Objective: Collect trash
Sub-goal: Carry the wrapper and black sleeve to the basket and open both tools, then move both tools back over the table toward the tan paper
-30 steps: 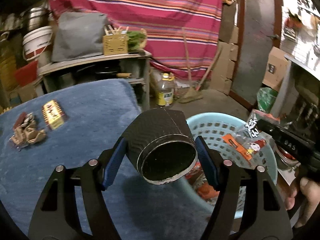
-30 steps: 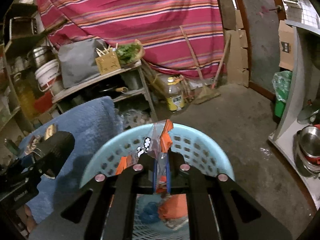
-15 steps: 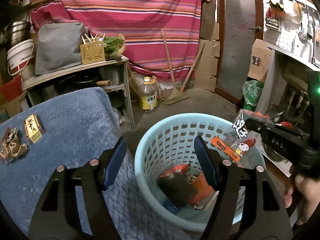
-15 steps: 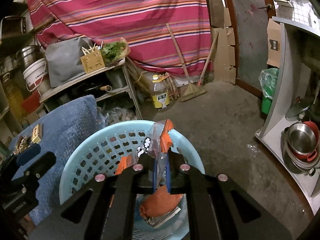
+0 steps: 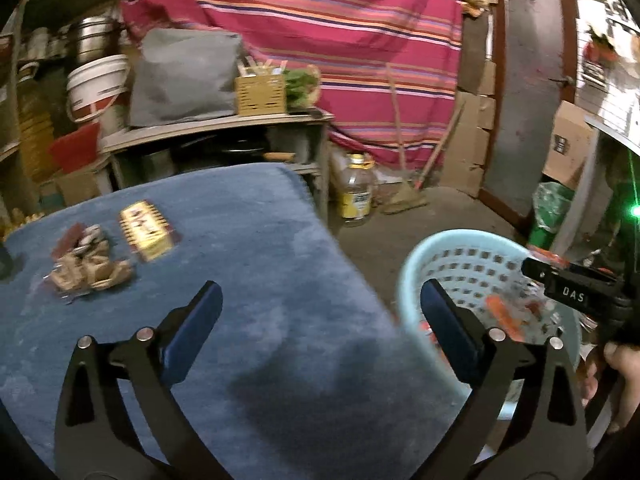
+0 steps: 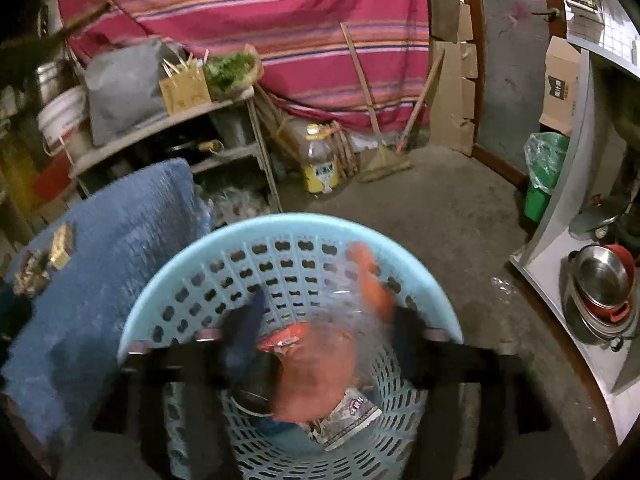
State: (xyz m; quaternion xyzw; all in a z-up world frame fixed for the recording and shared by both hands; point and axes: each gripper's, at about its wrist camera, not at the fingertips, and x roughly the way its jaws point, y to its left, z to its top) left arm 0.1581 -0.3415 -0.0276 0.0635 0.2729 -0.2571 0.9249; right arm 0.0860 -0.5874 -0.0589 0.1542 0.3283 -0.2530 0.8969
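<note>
My left gripper (image 5: pixel 321 307) is open and empty above the blue-covered table (image 5: pixel 248 248). A gold wrapper (image 5: pixel 145 230) and a crumpled brown wrapper (image 5: pixel 86 270) lie on the table at the far left. The light blue basket (image 5: pixel 416 268) stands to the right of the table. My right gripper (image 6: pixel 326 320) is motion-blurred over the basket (image 6: pixel 288 226), its jaws spread open. The clear and orange snack bag (image 6: pixel 368 280) is loose between them, falling onto the trash in the basket. The right gripper also shows in the left wrist view (image 5: pixel 572 286).
A shelf (image 5: pixel 216 128) with a grey bag, a box and greens stands behind the table. An oil bottle (image 5: pixel 356 196) and a broom (image 6: pixel 384 160) are on the concrete floor. A green bin (image 6: pixel 542 176) and a white counter with pots (image 6: pixel 600 280) are at right.
My right gripper has opened and let go of the snack bag over the basket. My left gripper, which dropped the black tube earlier, has swung left from the basket to the table.
</note>
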